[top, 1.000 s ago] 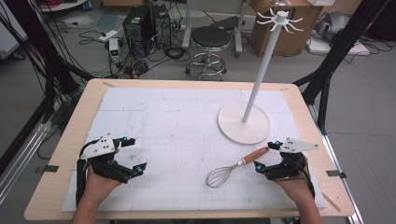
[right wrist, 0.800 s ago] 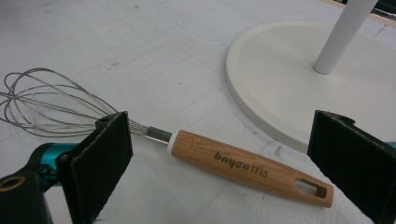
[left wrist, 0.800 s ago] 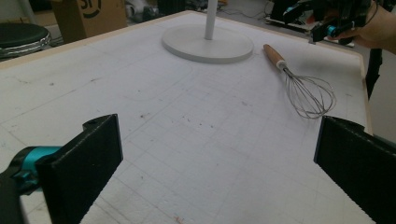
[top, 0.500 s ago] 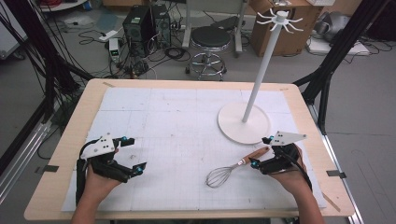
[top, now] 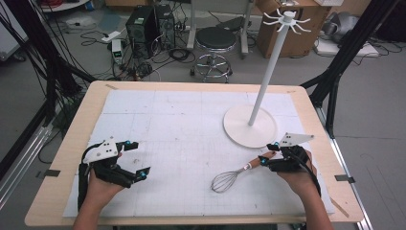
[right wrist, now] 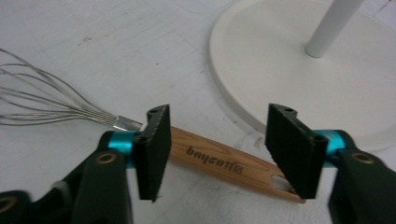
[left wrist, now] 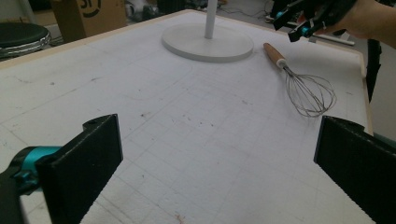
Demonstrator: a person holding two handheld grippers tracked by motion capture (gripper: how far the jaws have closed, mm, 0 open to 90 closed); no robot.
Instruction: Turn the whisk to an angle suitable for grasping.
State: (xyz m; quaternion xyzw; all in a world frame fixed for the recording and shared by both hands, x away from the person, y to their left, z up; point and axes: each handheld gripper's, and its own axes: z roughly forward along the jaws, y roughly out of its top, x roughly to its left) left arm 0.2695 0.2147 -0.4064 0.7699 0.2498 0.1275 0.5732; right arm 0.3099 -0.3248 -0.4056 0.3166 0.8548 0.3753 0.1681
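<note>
While half closed, right gripper point(right wrist: 215, 149) astride whisk handle point(right wrist: 219, 159) (lengthwise, beside stand base point(right wrist: 299, 84)).

The whisk point(top: 238, 173) lay flat on the white gridded mat point(top: 182, 139), toward the table's near right part, just in front of the round base of the white stand point(top: 250, 126). It had a bulb of thin steel wires point(top: 224, 182) gathered into a short metal collar, then a light wooden handle point(right wrist: 224, 162) with dark lettering printed along it and a hole near its far end. In the high view it ran slantwise, wire bulb toward the near left and handle toward the far right. The handle's end lay close beside the stand's base without touching it, and the wires rested on the mat.
</note>
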